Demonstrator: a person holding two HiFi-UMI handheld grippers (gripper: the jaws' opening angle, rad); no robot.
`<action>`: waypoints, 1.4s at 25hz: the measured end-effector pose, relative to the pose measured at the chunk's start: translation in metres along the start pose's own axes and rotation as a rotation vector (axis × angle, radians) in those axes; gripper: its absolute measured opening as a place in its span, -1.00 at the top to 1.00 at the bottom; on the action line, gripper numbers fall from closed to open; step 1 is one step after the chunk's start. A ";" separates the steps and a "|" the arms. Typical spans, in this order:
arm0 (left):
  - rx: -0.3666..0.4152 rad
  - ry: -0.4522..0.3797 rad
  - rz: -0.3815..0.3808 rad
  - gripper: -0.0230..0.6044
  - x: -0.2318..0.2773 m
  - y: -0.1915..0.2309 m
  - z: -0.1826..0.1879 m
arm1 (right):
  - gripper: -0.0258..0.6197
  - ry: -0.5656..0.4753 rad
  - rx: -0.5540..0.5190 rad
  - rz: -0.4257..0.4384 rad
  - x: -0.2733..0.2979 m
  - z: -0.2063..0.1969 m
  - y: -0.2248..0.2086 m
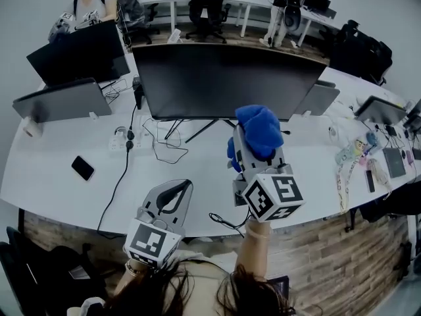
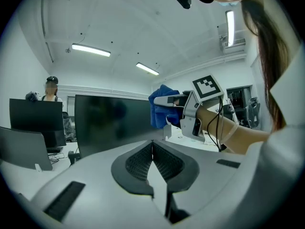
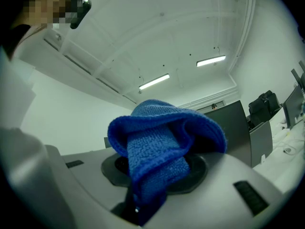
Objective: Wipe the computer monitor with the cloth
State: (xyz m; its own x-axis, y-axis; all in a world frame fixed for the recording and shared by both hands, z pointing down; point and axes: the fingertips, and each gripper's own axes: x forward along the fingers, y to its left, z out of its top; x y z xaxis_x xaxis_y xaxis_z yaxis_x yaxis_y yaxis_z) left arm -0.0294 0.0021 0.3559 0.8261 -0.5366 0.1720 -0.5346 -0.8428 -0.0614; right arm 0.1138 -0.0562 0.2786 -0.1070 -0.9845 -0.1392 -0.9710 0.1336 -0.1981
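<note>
**deskwatcher:** Starting at the tips: the right gripper [image 3: 152, 175] has its jaws clamped on the blue cloth [image 3: 162, 142]. It's bunched so a fat fold sticks out past them. I'd guess that's deliberate, so the soft fabric meets the screen and not the plastic.

**lurker22:** And the other one?

**deskwatcher:** The left gripper [image 2: 152, 151] has its jaws pressed together with nothing between them. It's held low over the desk [image 1: 59, 176], close to the person's body. Looks parked out of the way to me, since wiping only needs one hand.

**lurker22:** So where's the cloth relative to the screen?

**deskwatcher:** It's raised in front of the big dark monitor [image 1: 223, 78], near its lower right part. I can't tell if it's touching the glass. I'd call this the approach, with the wiping not really started.
</note>
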 end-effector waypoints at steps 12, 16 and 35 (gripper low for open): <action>0.008 -0.010 0.000 0.90 0.008 -0.038 0.000 | 0.48 0.031 -0.051 0.002 -0.025 -0.009 -0.023; 0.012 0.001 0.015 0.90 0.006 -0.041 -0.003 | 0.48 0.036 -0.064 0.013 -0.028 -0.013 -0.023; 0.037 -0.015 0.017 0.90 0.009 -0.047 -0.001 | 0.48 0.064 -0.085 0.036 -0.021 -0.024 -0.023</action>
State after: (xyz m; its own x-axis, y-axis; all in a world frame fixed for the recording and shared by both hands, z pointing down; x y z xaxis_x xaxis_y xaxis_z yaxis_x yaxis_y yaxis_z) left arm 0.0028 0.0375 0.3612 0.8195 -0.5516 0.1556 -0.5423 -0.8341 -0.1006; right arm 0.1329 -0.0417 0.3089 -0.1533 -0.9848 -0.0818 -0.9806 0.1619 -0.1105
